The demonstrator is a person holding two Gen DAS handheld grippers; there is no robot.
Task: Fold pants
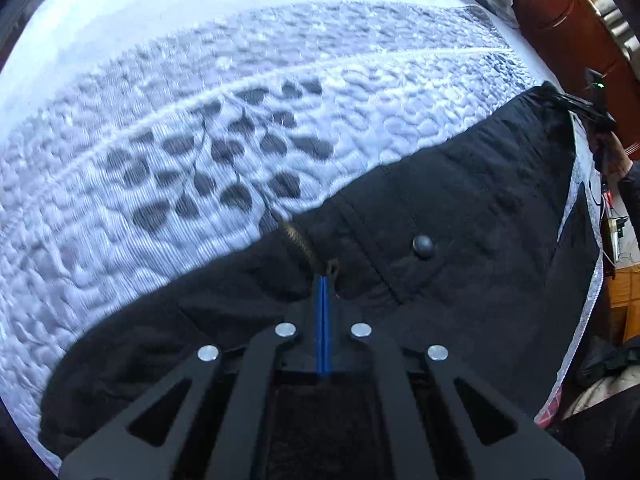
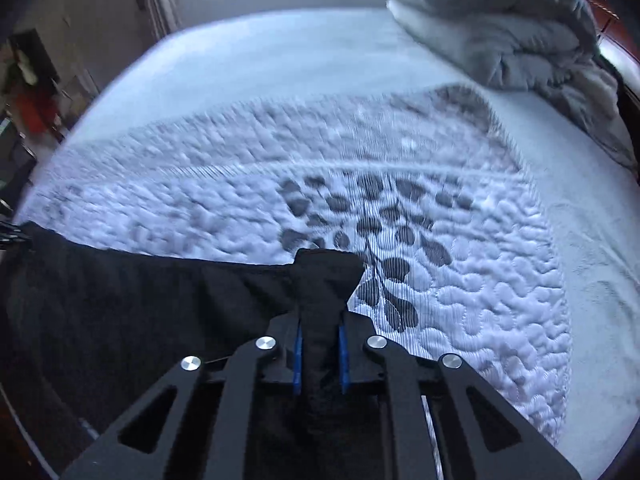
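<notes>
Left wrist view shows the left gripper (image 1: 323,280) with its blue pads pressed together, pinching the waist edge of the black pants (image 1: 460,200) just beside the brass zipper (image 1: 300,240). A round dark button (image 1: 423,246) sits a little to the right of the pinch. From there the waistband runs away to the right and far, toward the right gripper (image 1: 592,116), which appears small at the right edge, by the wooden bed frame (image 1: 560,12).

Right wrist view has the right gripper (image 2: 320,332) clamped on a bunched tuft of the pants (image 2: 140,312); the cloth fills the gap between the blue pads and pokes out beyond them. The rest of the garment spreads to the left of that gripper, lying on the bed.

So the pants stretch between the two grippers along the near edge of the mattress (image 2: 480,300), long axis roughly left to right, each hand at one end of the waist. The coming fold probably depends on carrying both ends together without letting the span sag.

The fabric looks matte, slightly crinkled and limp. The mattress is quilted white with a grey leaf pattern (image 2: 380,220), bumpy and soft. A rumpled grey blanket (image 2: 500,28) lies at the far right.
</notes>
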